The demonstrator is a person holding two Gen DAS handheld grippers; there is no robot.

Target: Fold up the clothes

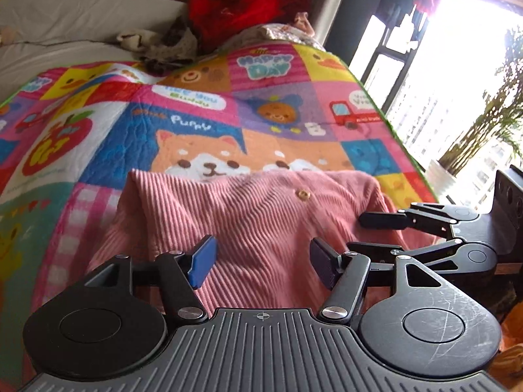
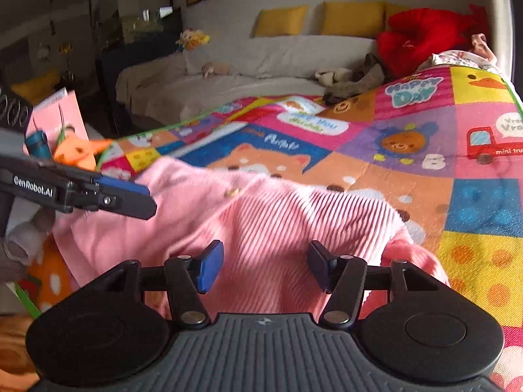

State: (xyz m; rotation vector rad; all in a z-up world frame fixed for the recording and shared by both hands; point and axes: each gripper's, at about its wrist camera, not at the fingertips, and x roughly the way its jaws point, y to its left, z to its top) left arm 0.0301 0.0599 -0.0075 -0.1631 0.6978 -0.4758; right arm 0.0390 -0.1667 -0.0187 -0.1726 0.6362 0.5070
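A pink ribbed garment (image 1: 261, 222) with a small round button lies folded on a colourful patchwork quilt (image 1: 202, 104). It also shows in the right wrist view (image 2: 268, 225). My left gripper (image 1: 261, 263) is open and empty, its jaws spread just above the garment's near part. My right gripper (image 2: 264, 266) is open and empty over the garment's near right part. In the left wrist view the right gripper's fingers (image 1: 385, 220) lie over the garment's right edge. In the right wrist view the left gripper's fingers (image 2: 127, 196) reach in over its left edge.
The quilt (image 2: 408, 150) covers the bed. Behind it are a red cushion (image 1: 235, 6), a small pile of clothes (image 1: 170, 42), yellow pillows (image 2: 353, 18) and a white sofa (image 2: 228, 75). A bright window (image 1: 457, 81) stands at right. A pink bag and orange toy (image 2: 78, 153) sit at left.
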